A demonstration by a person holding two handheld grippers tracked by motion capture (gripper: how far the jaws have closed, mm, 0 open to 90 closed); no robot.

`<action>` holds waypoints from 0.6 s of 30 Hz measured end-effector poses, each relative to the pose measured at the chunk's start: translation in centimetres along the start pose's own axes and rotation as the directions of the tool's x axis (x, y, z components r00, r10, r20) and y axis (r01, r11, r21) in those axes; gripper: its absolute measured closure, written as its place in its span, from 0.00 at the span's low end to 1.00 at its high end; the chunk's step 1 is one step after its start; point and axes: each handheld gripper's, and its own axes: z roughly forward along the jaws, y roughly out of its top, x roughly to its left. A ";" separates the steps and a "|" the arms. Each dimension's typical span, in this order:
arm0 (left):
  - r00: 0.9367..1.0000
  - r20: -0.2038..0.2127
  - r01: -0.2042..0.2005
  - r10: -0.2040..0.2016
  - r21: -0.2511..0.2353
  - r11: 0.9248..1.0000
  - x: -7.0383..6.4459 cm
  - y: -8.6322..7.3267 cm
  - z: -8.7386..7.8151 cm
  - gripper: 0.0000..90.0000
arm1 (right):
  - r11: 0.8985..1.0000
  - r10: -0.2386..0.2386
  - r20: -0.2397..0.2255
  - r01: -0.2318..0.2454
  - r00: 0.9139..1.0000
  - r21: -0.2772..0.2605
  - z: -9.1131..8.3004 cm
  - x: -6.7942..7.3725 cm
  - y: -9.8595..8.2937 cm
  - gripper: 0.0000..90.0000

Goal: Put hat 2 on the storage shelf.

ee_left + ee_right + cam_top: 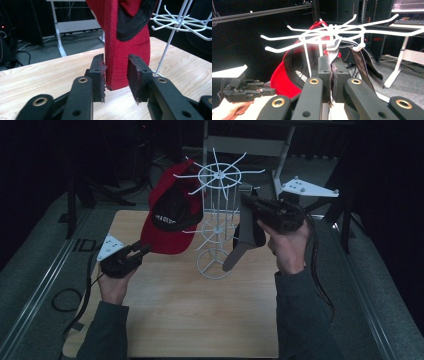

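Down at the near left of the wooden table (200, 320), the left gripper (141, 251) is held low in the person's left hand (114, 287), its jaws parted. From the left gripper view, the brim of the red cap (120, 50) hangs down between the two pads; the left pad looks to be touching the brim's edge, while the right pad stands clear of it, so the cap is not clamped. In the high view the gripper's tips sit just at the lower left edge of that brim.

The red cap (170, 215) hangs on the left side of the white wire rack (217, 220), its black lining with white lettering facing the camera and its brim pointing down toward the table. The rack stands upright near the middle of the table, on a round wire base, with hooked arms radiating from its top ring.

On the right, the right gripper (248, 202) is raised level with the rack's upper part, held in the right hand (287, 245). Its jaws are closed on the strap of a dark grey cap (245, 242), which hangs below the gripper on the rack's right side with its brim slanting down and to the left. From the right gripper view, the pinched grey strap (332, 50) rises to a rack hook just above.
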 end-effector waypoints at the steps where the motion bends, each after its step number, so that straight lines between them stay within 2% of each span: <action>1: 1.000 -0.002 0.004 -0.004 0.001 1.000 0.0 0.0 -0.1 0.73 | 1.000 -0.001 0.005 0.001 1.000 0.000 0.0 0.0 0.0 0.96; 4: 1.000 -0.002 0.009 -0.009 -0.006 1.000 0.2 0.0 -0.3 0.69 | 1.000 -0.006 0.010 0.006 1.000 -0.001 -0.2 0.0 -0.1 0.93; 9: 1.000 0.001 0.011 -0.011 -0.016 1.000 0.2 0.1 -0.6 0.66 | 1.000 0.021 0.011 -0.021 1.000 -0.005 -0.4 -0.8 -0.6 0.88; 18: 1.000 0.003 0.023 -0.023 -0.028 0.999 0.2 0.2 -0.8 0.60 | 1.000 0.003 0.018 -0.003 1.000 -0.004 -1.1 -0.6 -0.6 0.71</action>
